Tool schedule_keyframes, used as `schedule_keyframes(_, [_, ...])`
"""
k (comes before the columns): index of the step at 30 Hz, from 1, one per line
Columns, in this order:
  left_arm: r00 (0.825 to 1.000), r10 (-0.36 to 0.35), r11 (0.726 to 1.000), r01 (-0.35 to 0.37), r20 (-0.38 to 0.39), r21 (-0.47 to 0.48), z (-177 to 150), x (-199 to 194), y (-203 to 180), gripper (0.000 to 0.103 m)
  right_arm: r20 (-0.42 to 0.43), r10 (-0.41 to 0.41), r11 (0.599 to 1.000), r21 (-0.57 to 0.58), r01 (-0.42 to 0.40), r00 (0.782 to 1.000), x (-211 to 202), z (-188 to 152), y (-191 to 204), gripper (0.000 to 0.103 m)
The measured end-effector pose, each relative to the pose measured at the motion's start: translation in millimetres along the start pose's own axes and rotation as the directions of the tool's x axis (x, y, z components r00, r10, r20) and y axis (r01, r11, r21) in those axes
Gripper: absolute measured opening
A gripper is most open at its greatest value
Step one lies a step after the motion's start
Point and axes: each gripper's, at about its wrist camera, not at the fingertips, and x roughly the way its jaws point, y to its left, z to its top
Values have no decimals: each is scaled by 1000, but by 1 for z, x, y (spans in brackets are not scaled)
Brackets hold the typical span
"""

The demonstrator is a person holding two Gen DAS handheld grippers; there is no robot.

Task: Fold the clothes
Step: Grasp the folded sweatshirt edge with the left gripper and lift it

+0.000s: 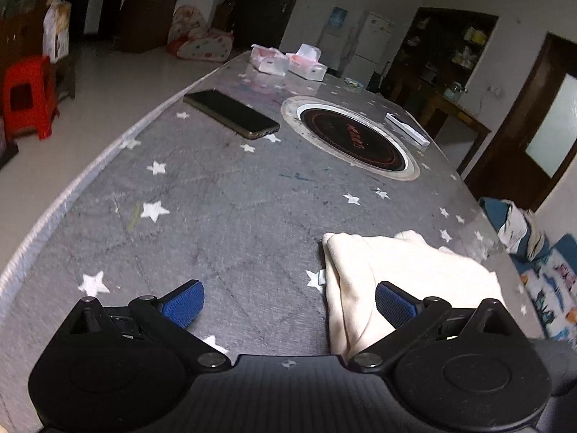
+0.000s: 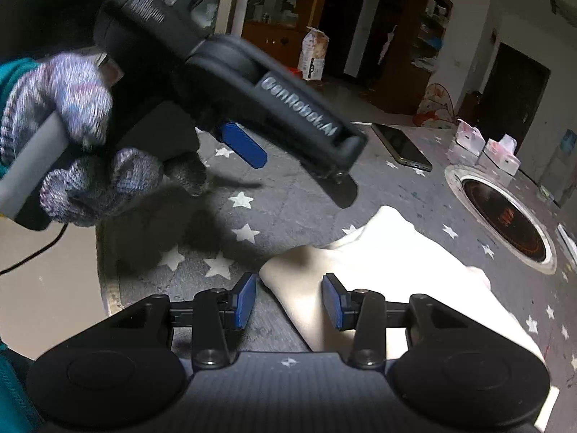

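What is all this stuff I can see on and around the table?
Cream garment: one, partly folded, near table edge.
Table cover: one, grey with white stars.
Induction hob: one, black, round, set in the table's middle.
Phone: one, dark, left of the hob.
Tissue packs: two, pink-white, far end.
White flat box: one, right of the hob.
Plastic stool: one, red, on the floor left.
Left gripper: black, blue pads, wide open, empty.
Right gripper: black, blue pads, apart over the garment's corner.
Gloved hand: one, knitted grey-purple, holding the left gripper.
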Motion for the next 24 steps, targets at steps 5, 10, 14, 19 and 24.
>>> schedule_keyframes(5, [998,-62,995,60,-30,-78,1,5,4,103,-4,1,1000,20,-1,1000,7,1,-4,20])
schedule_keyframes(10, [986,-151,967,134,-66,-219,3,13,11,103,60,45,984,169,-55,997,-8,6,-25,9])
schedule_keyframes(14, [973,-218,941,186,-83,-283,4,22,7,102,113,65,963,255,-92,992,-24,8,-43,8])
schedule_keyframes(19, [948,-295,916,245,-119,-319,5,40,0,90,164,93,942,306,-140,982,-39,9,-57,7])
schedule_keyframes(24, [925,-351,890,281,-146,-358,1,57,1,49,188,140,933,305,-193,972,-47,4,-53,7])
